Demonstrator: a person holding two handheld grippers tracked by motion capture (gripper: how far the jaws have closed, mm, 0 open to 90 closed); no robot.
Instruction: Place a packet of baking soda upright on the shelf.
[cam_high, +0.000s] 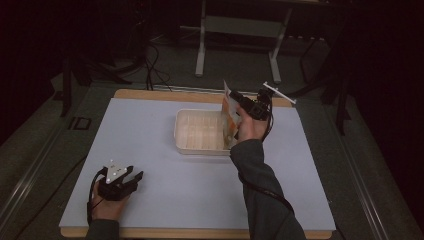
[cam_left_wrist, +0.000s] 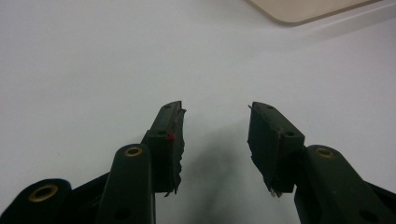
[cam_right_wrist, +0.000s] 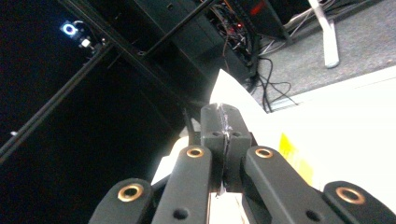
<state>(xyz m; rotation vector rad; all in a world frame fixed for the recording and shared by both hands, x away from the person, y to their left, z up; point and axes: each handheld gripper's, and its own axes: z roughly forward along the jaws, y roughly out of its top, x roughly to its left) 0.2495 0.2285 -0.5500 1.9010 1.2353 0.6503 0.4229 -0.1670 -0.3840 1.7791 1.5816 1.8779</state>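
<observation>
A shallow white tray sits near the middle of the pale table mat. At the tray's right rim my right gripper holds an orange-and-white packet upright, its lower end inside the tray. The right gripper view shows the jaws pressed together on the packet's thin white edge. My left gripper rests low on the mat at the front left, far from the tray. Its jaws stand apart with nothing between them, and a corner of the tray shows beyond.
The mat covers a wooden table. A white plastic strip lies at the back edge behind the right gripper. A metal stand and cables occupy the dark floor beyond.
</observation>
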